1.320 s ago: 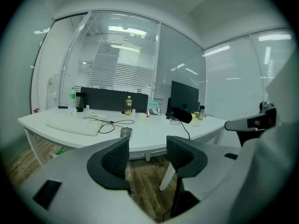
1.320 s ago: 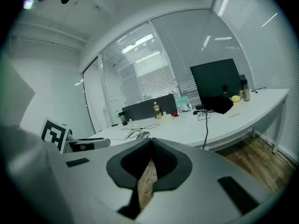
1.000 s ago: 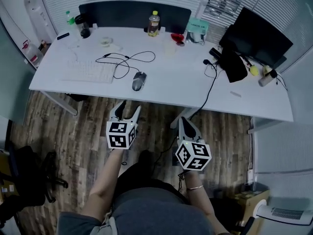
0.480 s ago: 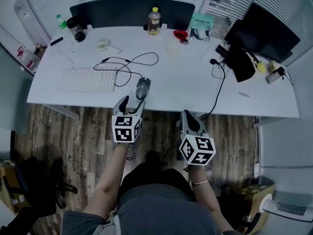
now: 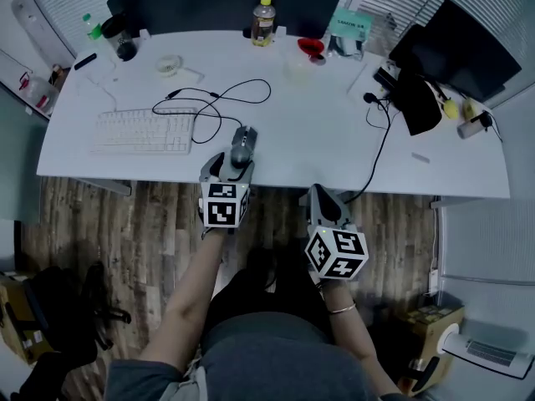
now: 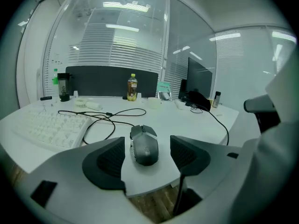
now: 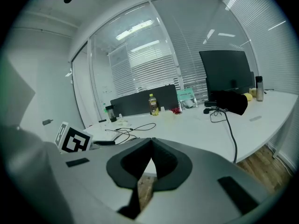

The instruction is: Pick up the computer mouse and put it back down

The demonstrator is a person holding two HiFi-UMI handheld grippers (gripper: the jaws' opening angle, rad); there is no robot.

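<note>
While the dark grey mouse lies flat on the white table, close to its near edge, the left claw reaches in from the front with one jaw on each side of it. Its jaws have just been opening and now stand wide apart. The mouse sits in the gap between them, with bare table showing on both sides, so neither pad presses on it. From the mouse's nose a black cable loops back across the table, and a white keyboard lies just to its left. Further back a yellow-capped bottle stands against the dark screen at the table's far side, and a black monitor sits at the right end. The right claw hangs off to the right of the mouse, short of the table's front edge and over the wooden floor, its jaws closed together on nothing.
</note>
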